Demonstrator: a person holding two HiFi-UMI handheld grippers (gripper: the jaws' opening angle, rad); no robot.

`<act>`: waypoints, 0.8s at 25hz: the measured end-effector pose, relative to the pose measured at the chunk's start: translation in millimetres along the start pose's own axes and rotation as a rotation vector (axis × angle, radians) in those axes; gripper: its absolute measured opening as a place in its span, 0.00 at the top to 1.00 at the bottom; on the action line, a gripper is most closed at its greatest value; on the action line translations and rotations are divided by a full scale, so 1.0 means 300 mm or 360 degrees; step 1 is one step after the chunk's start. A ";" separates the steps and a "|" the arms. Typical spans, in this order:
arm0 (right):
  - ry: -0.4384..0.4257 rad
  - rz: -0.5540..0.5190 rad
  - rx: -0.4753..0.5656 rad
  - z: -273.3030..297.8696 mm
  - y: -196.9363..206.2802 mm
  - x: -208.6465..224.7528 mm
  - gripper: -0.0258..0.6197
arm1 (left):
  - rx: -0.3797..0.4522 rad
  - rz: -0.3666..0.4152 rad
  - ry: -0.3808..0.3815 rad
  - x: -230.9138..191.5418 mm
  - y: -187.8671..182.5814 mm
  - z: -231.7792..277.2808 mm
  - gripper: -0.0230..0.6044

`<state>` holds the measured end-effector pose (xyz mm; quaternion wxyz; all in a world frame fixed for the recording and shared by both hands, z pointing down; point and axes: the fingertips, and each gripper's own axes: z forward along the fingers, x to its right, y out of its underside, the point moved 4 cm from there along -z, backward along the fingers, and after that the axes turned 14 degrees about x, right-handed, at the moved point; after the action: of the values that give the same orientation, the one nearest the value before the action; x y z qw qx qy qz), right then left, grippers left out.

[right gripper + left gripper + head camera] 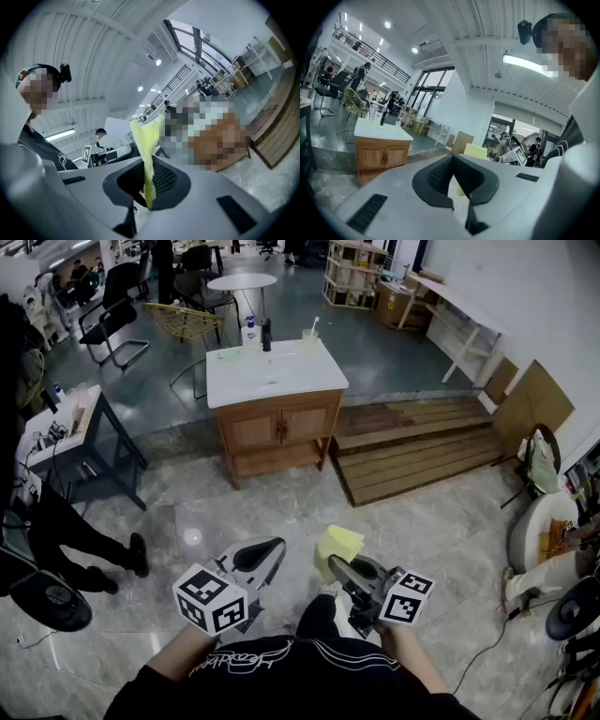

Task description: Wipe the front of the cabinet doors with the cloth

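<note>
The wooden cabinet (278, 427) with two doors and a white top stands a few steps ahead on the marble floor; it also shows in the left gripper view (382, 157). A yellow cloth (339, 543) (145, 140) sticks up from my right gripper (334, 565) (149, 164), which is shut on it. My left gripper (277, 546) (453, 157) is level with it on the left, jaws together with nothing between them. Both are held low in front of the person's body, well short of the doors. The cloth (476, 151) peeks over the left gripper's body.
Bottles (251, 334) and a cup (309, 341) stand on the cabinet top. A low wooden platform (412, 451) lies to the cabinet's right. A dark table (75, 442) and a standing person's legs (84, 540) are at the left; a white stool (539, 531) is at the right.
</note>
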<state>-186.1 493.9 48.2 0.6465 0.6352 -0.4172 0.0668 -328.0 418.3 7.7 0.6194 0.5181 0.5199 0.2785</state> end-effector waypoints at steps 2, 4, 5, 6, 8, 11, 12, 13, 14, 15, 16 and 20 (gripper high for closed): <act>0.0001 0.0006 0.0001 0.003 -0.008 0.016 0.90 | 0.0004 -0.0024 0.0000 -0.007 0.000 0.018 0.95; 0.0000 0.0007 0.0001 0.008 -0.014 0.030 0.90 | 0.0004 -0.0046 -0.0001 -0.018 0.002 0.034 0.95; -0.0001 0.0006 0.0000 0.012 -0.016 0.035 0.90 | 0.0001 -0.0053 -0.0003 -0.024 0.004 0.040 0.95; -0.0001 0.0006 -0.0001 0.014 -0.018 0.039 0.90 | -0.0003 -0.0057 -0.0005 -0.030 0.006 0.045 0.95; -0.0002 0.0008 -0.0009 0.017 -0.023 0.045 0.90 | -0.0013 -0.0066 -0.0014 -0.039 0.011 0.055 0.95; -0.0005 0.0009 -0.0024 0.018 -0.034 0.061 0.90 | -0.0023 -0.0085 -0.0023 -0.046 0.021 0.080 0.95; -0.0007 0.0010 -0.0027 0.020 -0.038 0.069 0.90 | -0.0029 -0.0086 -0.0022 -0.049 0.023 0.090 0.95; -0.0009 0.0011 -0.0028 0.024 -0.044 0.078 0.90 | -0.0034 -0.0085 -0.0022 -0.052 0.025 0.101 0.95; -0.0013 0.0014 -0.0025 0.029 -0.051 0.087 0.90 | -0.0037 -0.0084 -0.0023 -0.056 0.024 0.111 0.95; -0.0022 0.0020 -0.0019 0.035 -0.059 0.097 0.90 | -0.0040 -0.0084 -0.0026 -0.061 0.023 0.124 0.95; -0.0037 0.0027 -0.0009 0.041 -0.069 0.108 0.90 | -0.0042 -0.0085 -0.0030 -0.067 0.023 0.138 0.95; -0.0077 0.0041 -0.0023 0.069 -0.105 0.173 0.90 | -0.0066 -0.0084 -0.0057 -0.097 0.029 0.206 0.95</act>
<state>-142.9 447.0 53.3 0.6400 0.6264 -0.4414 0.0567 -277.4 373.4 21.4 0.6463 0.4963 0.5163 0.2633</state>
